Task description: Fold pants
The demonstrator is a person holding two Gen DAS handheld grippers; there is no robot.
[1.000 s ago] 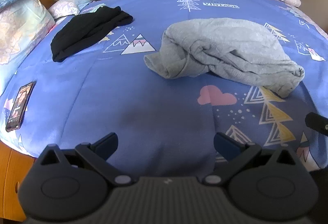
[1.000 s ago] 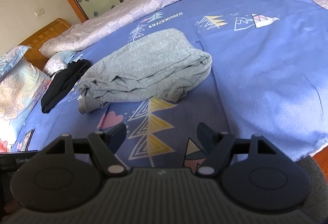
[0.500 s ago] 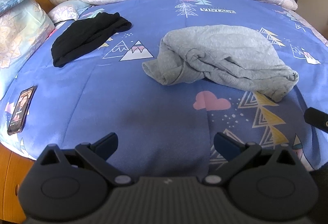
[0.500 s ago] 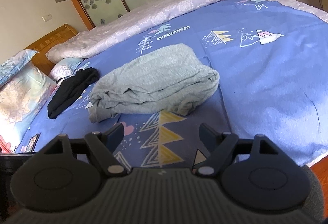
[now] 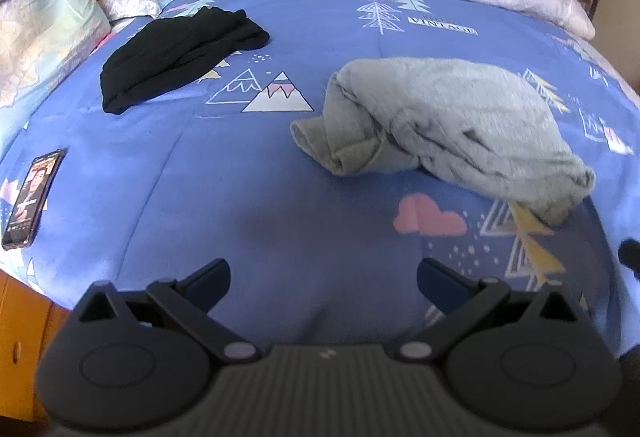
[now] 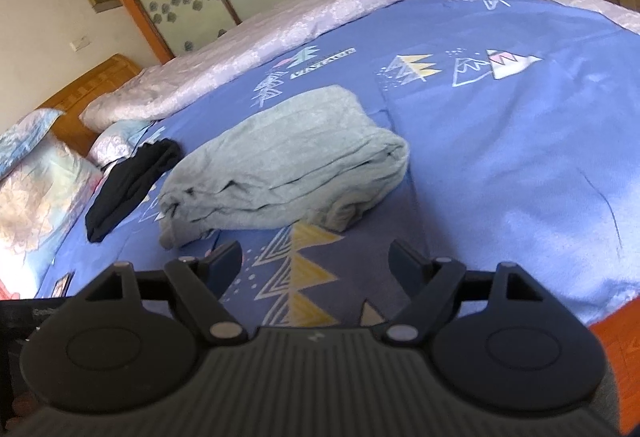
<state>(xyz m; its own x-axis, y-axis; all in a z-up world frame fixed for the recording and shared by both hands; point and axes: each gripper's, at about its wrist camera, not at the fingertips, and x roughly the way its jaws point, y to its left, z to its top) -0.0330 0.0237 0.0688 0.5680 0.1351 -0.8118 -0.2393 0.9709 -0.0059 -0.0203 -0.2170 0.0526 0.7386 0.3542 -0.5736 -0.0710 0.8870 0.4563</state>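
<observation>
I am holding both tools back over the near edge of the blue quilt (image 5: 248, 177), the left gripper (image 5: 323, 275) and the right gripper (image 6: 316, 257) each gaping wide with nothing between the jaws, probably so I can choose a hem first. Past them, the grey pants (image 5: 448, 125) are lying bunched mid-bed, apart from both grippers. Left of them a phone (image 5: 30, 193) is resting by the edge, 1 black garment (image 5: 180, 53) farther off.

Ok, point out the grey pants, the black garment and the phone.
grey pants (image 5: 460, 125), left wrist view, middle of the bundle.
black garment (image 5: 180, 53), left wrist view, centre of the heap.
phone (image 5: 32, 193), left wrist view, its screen.
</observation>
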